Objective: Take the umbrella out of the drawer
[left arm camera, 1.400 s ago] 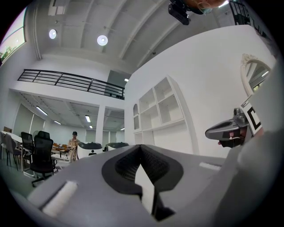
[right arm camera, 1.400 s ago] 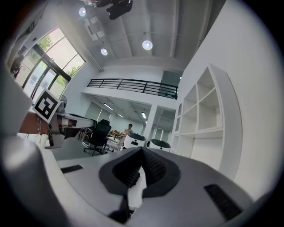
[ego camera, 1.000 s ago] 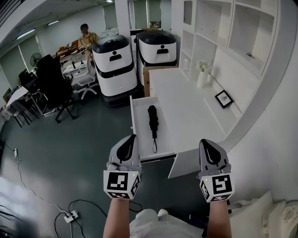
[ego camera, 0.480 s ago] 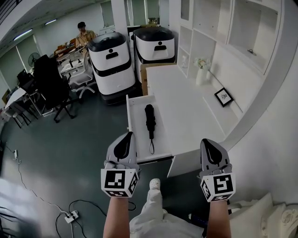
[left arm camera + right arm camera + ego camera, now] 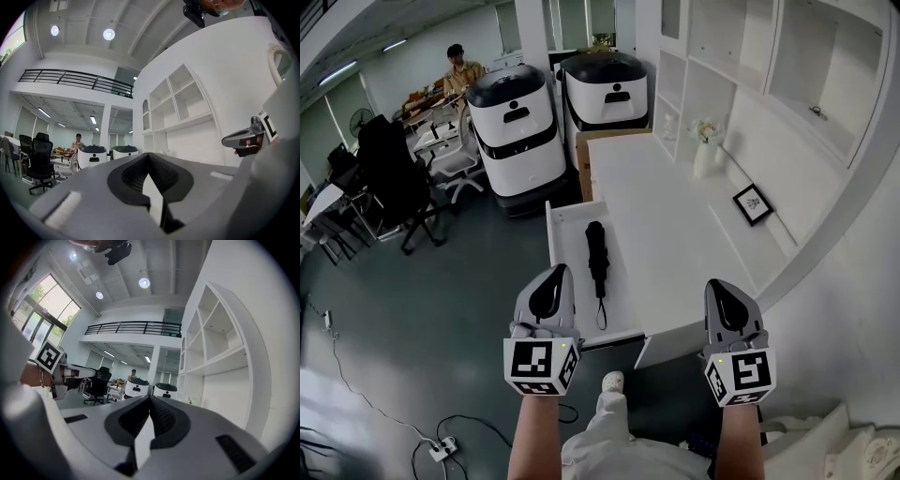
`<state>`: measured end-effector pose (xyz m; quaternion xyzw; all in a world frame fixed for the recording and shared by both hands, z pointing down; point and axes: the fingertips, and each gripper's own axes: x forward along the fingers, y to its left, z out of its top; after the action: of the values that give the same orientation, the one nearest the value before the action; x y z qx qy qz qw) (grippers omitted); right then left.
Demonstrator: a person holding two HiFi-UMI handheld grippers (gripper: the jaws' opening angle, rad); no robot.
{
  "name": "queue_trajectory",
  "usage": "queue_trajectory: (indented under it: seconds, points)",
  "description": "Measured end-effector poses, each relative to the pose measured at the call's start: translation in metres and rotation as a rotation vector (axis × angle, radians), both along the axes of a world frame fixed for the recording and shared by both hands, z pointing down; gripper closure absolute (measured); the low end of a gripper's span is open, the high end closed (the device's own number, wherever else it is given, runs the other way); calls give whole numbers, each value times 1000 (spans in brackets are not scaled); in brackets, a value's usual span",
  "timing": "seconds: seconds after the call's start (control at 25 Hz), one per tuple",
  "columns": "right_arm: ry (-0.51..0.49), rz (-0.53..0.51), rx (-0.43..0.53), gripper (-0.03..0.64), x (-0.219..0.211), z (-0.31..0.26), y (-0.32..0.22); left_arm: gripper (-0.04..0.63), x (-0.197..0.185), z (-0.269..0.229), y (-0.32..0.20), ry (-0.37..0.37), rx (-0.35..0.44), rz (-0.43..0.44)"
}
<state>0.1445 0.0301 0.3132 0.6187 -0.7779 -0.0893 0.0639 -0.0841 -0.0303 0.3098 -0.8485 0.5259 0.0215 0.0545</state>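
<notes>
camera layout: one overhead view, two level views along the jaws.
i find the head camera looking steeply down from well above the left gripper and right gripper, with the white desk beyond them. each gripper camera sits close behind its own jaws and faces level down the room. all three views share the white machines and wall shelves. each gripper view catches the other gripper at its edge.

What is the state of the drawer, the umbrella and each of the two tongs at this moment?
drawer: pulled open.
umbrella: folded, lying flat inside the drawer, not gripped.
left tongs: shut, holding nothing.
right tongs: shut, holding nothing.
</notes>
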Motion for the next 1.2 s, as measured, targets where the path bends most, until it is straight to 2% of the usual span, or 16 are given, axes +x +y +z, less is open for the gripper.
queue_trajectory:
  seconds: [0.32,0.68,1.0,1.2]
  points:
    - [5,6,-12,609,2,-2,-97,588,-5,1,-97,-4,-1,-18]
    - [28,5,-26,609,-9,-6,-190,588,-6,2,-194,-5,-17,3]
    - [31,19,-44,609,-7,1,-242,588,-5,10,-247,-12,-31,13]
    - [35,18,-66,609,-6,6,-259,588,-5,21,-267,5,-79,6]
